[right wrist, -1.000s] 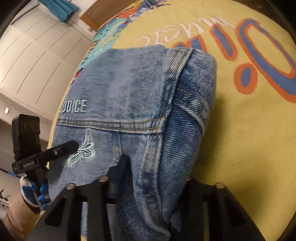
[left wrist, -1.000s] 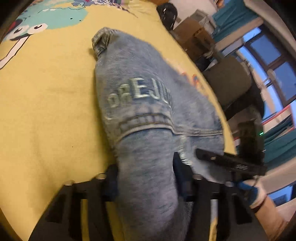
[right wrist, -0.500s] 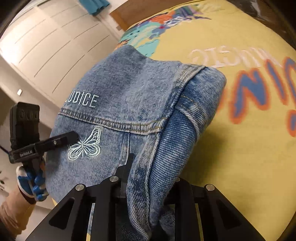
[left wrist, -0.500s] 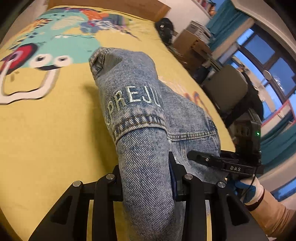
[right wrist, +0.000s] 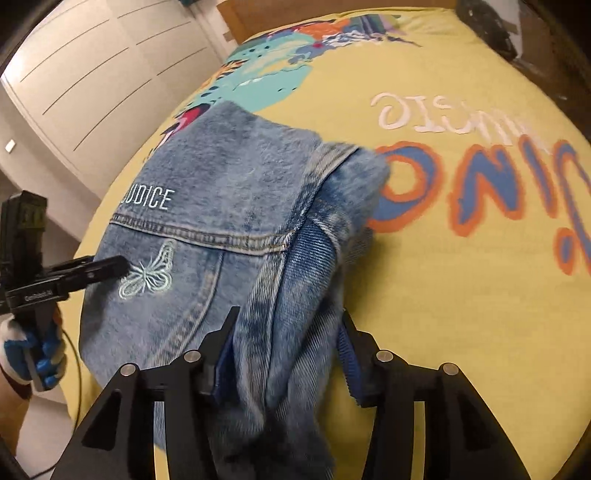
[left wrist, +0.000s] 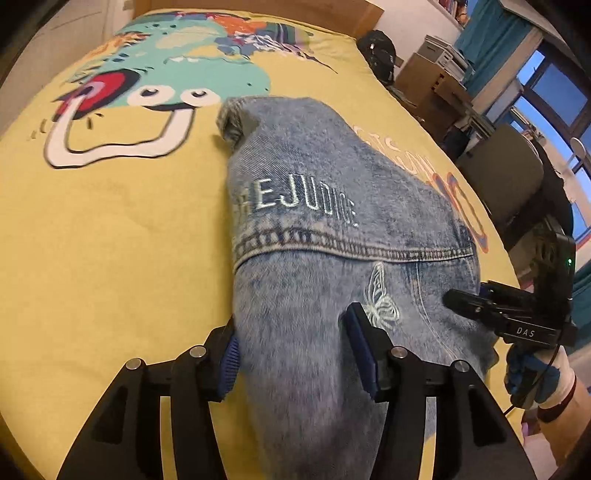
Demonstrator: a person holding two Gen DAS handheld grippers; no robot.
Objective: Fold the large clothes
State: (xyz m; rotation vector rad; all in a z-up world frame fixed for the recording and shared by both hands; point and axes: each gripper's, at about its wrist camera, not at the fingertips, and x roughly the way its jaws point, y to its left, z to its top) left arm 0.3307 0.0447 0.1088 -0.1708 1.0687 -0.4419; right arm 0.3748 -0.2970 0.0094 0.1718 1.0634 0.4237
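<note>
A blue denim jacket (left wrist: 332,177) lies folded on the yellow printed bed cover (left wrist: 110,240), back up, with white lettering and an embroidered butterfly (left wrist: 380,299). My left gripper (left wrist: 291,332) straddles the jacket's near left fold. Its jaws are opening, and the denim between them looks slack and blurred. In the right wrist view the jacket (right wrist: 236,177) shows its right sleeve fold between my right gripper (right wrist: 288,325), whose jaws are also opening, the right pad (right wrist: 349,358) just clear of the cloth. Each view shows the other gripper beside the butterfly, held by a gloved hand (right wrist: 33,354).
The bed cover (right wrist: 443,314) spreads wide around the jacket. A wooden headboard (left wrist: 258,11) closes the far end. Right of the bed stand a black bag (left wrist: 380,55), cardboard boxes (left wrist: 432,81) and a chair (left wrist: 509,166). White wardrobe doors (right wrist: 92,74) are at the left.
Both pairs of jaws have spread from a tight pinch on the denim folds. Both grippers have drawn back and up, so more of the jacket and bed shows.
</note>
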